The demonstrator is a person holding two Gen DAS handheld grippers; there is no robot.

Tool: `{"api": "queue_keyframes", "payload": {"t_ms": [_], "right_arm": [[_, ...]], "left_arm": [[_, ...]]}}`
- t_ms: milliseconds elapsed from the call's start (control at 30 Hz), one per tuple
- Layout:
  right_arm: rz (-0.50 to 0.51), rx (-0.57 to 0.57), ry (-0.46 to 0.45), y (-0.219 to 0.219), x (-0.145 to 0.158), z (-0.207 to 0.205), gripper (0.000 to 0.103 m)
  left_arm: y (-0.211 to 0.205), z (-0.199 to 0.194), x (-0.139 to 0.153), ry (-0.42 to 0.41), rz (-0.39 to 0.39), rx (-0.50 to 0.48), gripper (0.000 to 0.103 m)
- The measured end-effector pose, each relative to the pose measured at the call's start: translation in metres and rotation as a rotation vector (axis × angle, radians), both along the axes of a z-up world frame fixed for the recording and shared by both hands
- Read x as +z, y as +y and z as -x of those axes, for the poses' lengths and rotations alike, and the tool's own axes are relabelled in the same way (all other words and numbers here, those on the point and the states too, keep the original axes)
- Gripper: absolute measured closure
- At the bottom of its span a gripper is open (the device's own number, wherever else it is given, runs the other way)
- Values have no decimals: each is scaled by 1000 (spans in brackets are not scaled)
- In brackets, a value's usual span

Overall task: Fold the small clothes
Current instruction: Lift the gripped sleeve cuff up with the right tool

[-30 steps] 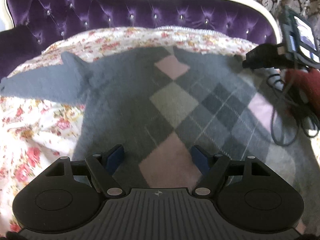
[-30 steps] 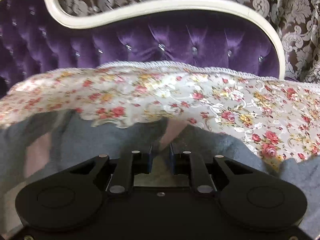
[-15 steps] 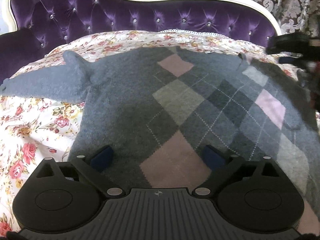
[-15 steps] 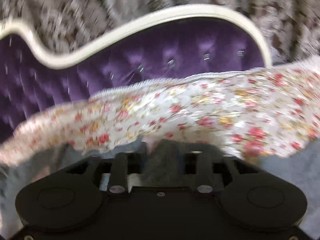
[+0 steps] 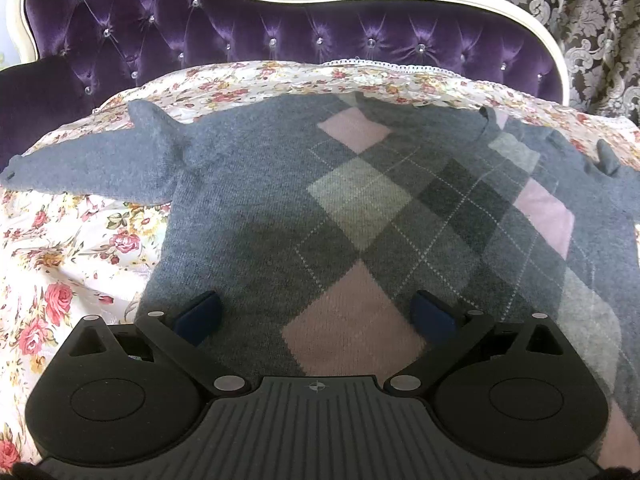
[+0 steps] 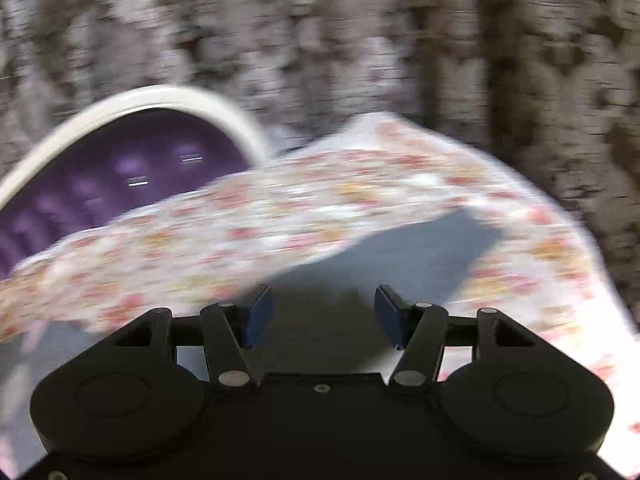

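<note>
A small grey sweater (image 5: 256,200) with pink, light grey and dark grey argyle diamonds lies spread flat on a floral bedspread (image 5: 72,256). Its left sleeve (image 5: 92,164) stretches out to the left. My left gripper (image 5: 316,316) is wide open and empty, just above the sweater's lower hem. In the blurred right wrist view, my right gripper (image 6: 322,312) is open and empty over a grey sleeve (image 6: 412,248) that stretches away to the right on the bedspread (image 6: 280,216).
A purple tufted headboard (image 5: 280,36) with a white frame stands behind the bed; it also shows in the right wrist view (image 6: 112,176). Patterned grey curtains (image 5: 592,12) hang behind and to the right.
My right gripper let go of the sweater's collar, opened, and swung right toward the right sleeve. My left gripper opened wider and stayed near the hem. The right gripper left the left wrist view.
</note>
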State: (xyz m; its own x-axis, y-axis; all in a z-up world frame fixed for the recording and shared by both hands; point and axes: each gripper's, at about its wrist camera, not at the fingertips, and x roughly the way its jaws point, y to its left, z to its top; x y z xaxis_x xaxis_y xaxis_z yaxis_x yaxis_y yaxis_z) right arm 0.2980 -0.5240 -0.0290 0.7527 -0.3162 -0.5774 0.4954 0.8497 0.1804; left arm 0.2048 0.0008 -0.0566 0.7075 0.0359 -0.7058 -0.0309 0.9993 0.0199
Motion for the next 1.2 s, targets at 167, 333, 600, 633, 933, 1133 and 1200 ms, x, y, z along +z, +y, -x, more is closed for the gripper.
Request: {"api": "queue_keyframes", "payload": {"t_ms": [167,333,600,633,933,1133,1200], "right_arm": [[-74,-110,33,-54,-19,7,40],[-175,-125,-22,-77,-34,2,40],[-209,-117,-111,-90,-41,-16,36],[-207,-112,-110,-91,-41,-18,41],[-174,-60,-108,-83,-21,7,89],[-122,-55,-146,-81,18,61,89],[-109,-60,-149,-79,31,79,89]], "left_arm": [[0,0,0,-2,0,0,0],[0,1,0,-5,3,0,0],[0,1,-1,-5,2,0,0],[0,1,-1,-6,2,0,0],[0,1,-1,-5,6,0,0],[0,2,0,-9,10,-5,0],[-1,2,1,-10,11,-8,0]]}}
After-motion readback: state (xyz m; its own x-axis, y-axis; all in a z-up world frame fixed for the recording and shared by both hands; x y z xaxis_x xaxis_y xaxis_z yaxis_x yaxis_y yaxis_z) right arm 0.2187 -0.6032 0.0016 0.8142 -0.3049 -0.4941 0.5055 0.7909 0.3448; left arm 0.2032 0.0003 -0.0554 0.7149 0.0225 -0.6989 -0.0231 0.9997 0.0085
